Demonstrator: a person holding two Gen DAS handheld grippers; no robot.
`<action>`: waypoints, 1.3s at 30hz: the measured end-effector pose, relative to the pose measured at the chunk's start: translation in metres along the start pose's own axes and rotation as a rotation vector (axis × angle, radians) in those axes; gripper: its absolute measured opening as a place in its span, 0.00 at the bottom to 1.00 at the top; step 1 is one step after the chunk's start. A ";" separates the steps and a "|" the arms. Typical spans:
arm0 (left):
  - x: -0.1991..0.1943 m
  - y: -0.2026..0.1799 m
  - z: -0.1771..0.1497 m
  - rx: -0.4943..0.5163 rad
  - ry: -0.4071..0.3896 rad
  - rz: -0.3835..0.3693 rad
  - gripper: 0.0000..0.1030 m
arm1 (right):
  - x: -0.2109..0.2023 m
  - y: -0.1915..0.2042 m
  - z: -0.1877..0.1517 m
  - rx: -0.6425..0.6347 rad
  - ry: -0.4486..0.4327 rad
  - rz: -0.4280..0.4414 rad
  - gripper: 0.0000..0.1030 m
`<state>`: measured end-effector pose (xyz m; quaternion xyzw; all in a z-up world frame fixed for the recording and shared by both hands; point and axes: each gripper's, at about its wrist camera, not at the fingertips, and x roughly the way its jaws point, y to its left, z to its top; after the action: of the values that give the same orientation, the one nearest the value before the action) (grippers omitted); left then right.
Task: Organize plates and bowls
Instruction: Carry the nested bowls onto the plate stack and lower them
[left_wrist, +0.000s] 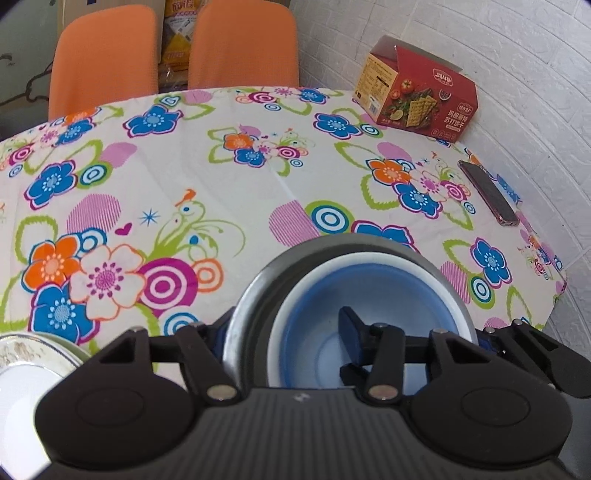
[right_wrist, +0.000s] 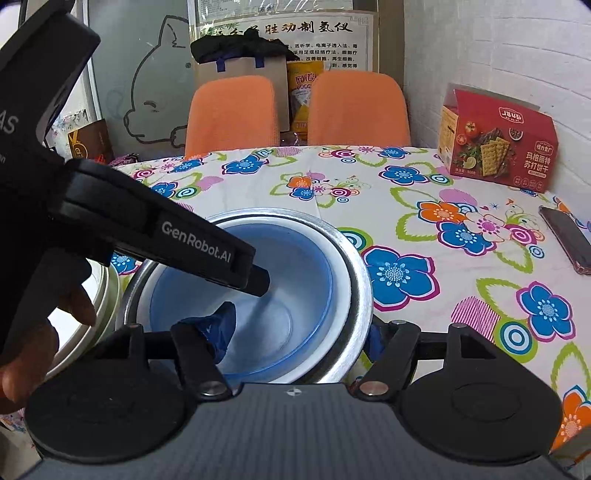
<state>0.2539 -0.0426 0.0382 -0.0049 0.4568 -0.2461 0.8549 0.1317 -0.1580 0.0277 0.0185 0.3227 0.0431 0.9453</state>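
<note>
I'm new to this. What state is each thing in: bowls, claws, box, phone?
blue bowl: nested inside the metal bowl.
metal bowl: upright, holding the blue bowl.
left claw: open, straddling the bowls' left rim.
right claw: open, straddling their right rim.
cracker box: upright, top flap open.
phone: lying flat, screen dark.
</note>
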 end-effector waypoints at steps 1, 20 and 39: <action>-0.003 0.000 -0.001 -0.003 -0.002 -0.001 0.46 | -0.002 0.001 0.001 -0.004 -0.003 0.000 0.54; -0.118 0.116 -0.073 -0.187 -0.156 0.191 0.47 | -0.007 0.134 0.008 -0.209 -0.039 0.238 0.56; -0.109 0.167 -0.091 -0.247 -0.126 0.237 0.49 | 0.027 0.180 0.002 -0.265 0.045 0.303 0.56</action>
<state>0.2021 0.1702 0.0314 -0.0713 0.4262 -0.0850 0.8978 0.1415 0.0241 0.0241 -0.0583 0.3289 0.2275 0.9147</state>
